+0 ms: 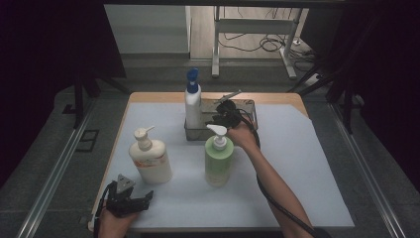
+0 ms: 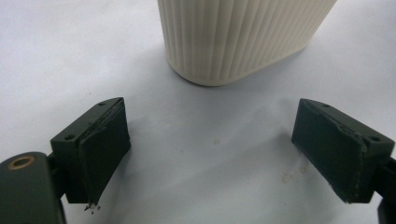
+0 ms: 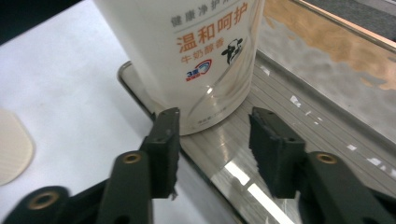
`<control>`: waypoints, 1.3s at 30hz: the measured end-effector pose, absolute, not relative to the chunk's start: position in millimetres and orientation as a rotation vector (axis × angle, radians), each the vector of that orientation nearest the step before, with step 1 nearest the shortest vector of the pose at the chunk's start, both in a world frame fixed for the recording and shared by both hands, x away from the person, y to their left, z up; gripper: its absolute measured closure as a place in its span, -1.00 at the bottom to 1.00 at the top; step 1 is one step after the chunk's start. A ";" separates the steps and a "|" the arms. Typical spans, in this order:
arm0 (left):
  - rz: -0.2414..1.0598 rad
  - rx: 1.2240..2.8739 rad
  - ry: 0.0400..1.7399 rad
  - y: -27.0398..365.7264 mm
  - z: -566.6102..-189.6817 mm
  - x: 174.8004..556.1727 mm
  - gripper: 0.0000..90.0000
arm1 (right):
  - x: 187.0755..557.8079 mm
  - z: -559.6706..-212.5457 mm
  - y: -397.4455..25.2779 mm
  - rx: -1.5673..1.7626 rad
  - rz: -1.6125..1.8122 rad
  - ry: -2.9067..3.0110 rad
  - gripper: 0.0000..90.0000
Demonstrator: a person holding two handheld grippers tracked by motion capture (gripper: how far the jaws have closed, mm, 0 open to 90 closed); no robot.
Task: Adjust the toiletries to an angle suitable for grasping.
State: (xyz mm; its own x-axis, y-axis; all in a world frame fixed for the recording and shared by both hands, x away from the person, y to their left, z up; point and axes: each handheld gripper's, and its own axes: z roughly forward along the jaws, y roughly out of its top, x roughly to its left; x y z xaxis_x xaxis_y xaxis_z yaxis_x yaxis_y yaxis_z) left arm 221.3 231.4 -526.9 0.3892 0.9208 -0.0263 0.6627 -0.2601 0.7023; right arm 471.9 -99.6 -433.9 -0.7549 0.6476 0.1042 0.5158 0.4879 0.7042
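The left gripper (image 1: 130, 201) is waiting wide open at the near left while the right gripper (image 1: 229, 116) is working at the metal tray (image 1: 247, 105).

Going left to right: the cream pump bottle (image 1: 150, 158) is standing upright just ahead of the left gripper, probably next to be picked. The white bottle with the blue cap (image 1: 192, 101) is standing upright in the tray's left end, long axis vertical, cap up. The right gripper, jaws parted and empty, is sitting at its base (image 3: 201, 70), seemingly having set it down. The green pump bottle (image 1: 218, 161) is standing near the tray.

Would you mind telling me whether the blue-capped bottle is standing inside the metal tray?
Inside: the blue-capped bottle stands upright on the metal tray floor, just beyond its rim.
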 end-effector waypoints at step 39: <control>0.526 2.017 1.352 231.2 -527.0 220.9 -0.76 | 416.7 -406.4 -175.8 0.930 1.209 2.537 -0.37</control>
